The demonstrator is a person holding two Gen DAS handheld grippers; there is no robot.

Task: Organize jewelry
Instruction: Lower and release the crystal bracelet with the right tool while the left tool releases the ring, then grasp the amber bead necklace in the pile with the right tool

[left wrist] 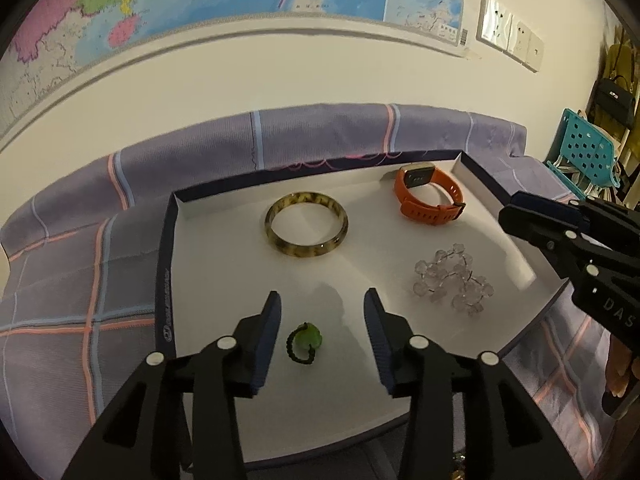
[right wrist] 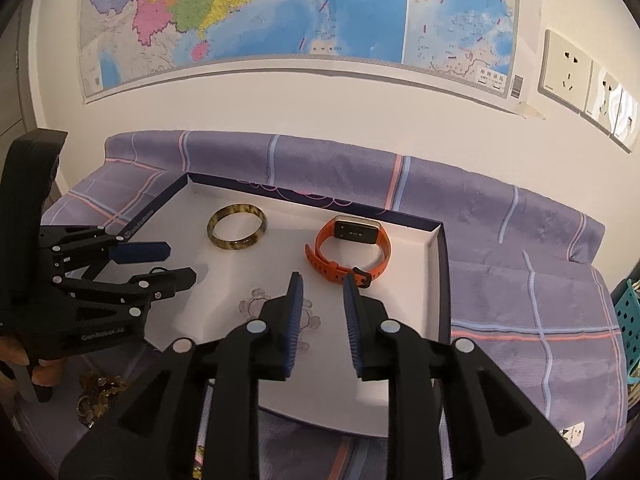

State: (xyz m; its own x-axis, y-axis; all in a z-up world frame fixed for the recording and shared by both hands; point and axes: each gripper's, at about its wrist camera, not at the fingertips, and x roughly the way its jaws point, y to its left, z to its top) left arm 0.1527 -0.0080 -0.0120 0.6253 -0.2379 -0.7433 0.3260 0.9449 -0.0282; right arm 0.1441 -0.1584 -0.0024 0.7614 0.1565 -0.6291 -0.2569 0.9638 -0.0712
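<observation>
A shallow white tray with a dark blue rim lies on a purple plaid cloth. My left gripper stands open over the tray's near part. A small green bead on a black cord ring lies on the tray floor between its fingers, with no pad touching it. Farther back lie a mottled amber bangle, an orange watch and a clear crystal bracelet. My right gripper is open and empty, and its left finger partly hides the crystal bracelet. The bangle and watch lie beyond it.
The right gripper reaches in over the tray's right rim, and the left gripper hangs over the left part of the tray. Brown beads lie outside the tray at the near left. A teal chair stands far right. A wall map hangs behind.
</observation>
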